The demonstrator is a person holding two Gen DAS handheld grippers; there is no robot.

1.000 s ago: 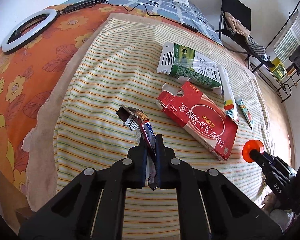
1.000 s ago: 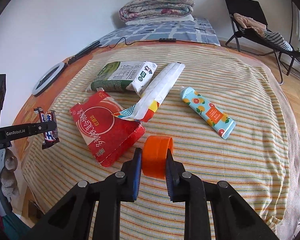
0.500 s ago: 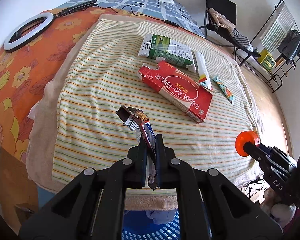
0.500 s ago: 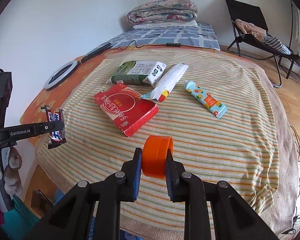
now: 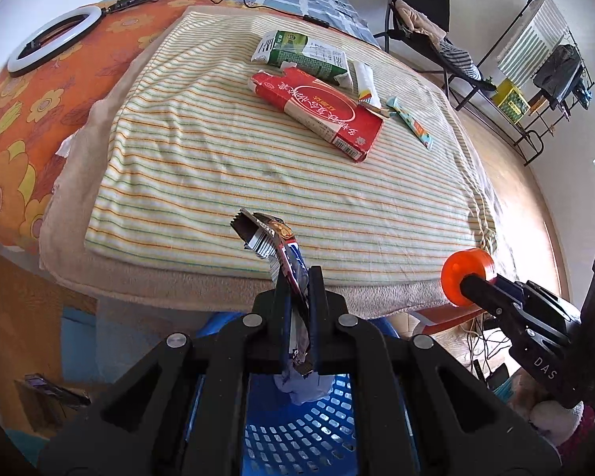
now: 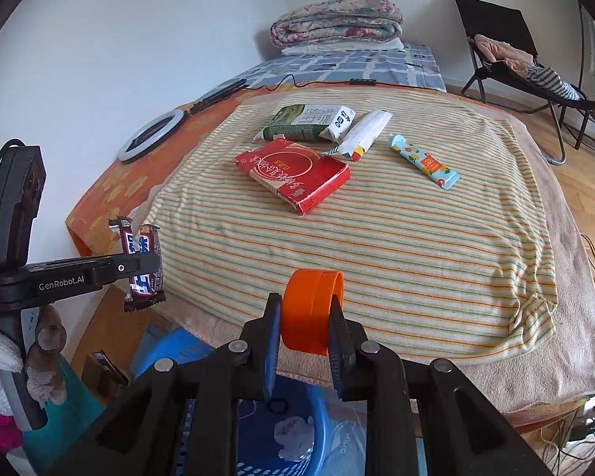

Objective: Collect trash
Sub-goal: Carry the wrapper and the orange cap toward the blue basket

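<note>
Much of the blue basket (image 5: 297, 428) is hidden behind the black arms of both tongs; only a perforated wall and part of the rim show in the left wrist view, and a slice of its inside in the right wrist view. Crumpled pale paper (image 6: 293, 432) lies in it, its shape hard to make out. The lower end of the wrapper (image 5: 281, 246) is covered by the tong fingers. The small print on the carton and box is too small to read.

The left tongs (image 5: 299, 297) are pressed together on the wrapper, a dark, crinkled candy wrapper with blue, red and white print and a silver serrated end sticking up. It hangs past the foot of the bed (image 5: 218, 150), above the basket. The right tongs (image 6: 303, 317) pinch an orange cap (image 6: 311, 309) by its sides, round and smooth, also held past the bed edge over the basket.

On the striped cover farther back lie a red box (image 6: 293, 172), a green-and-white carton (image 6: 305, 123) touching it, a white packet (image 6: 367, 135) and a pale blue tube (image 6: 424, 162) lying apart.
</note>
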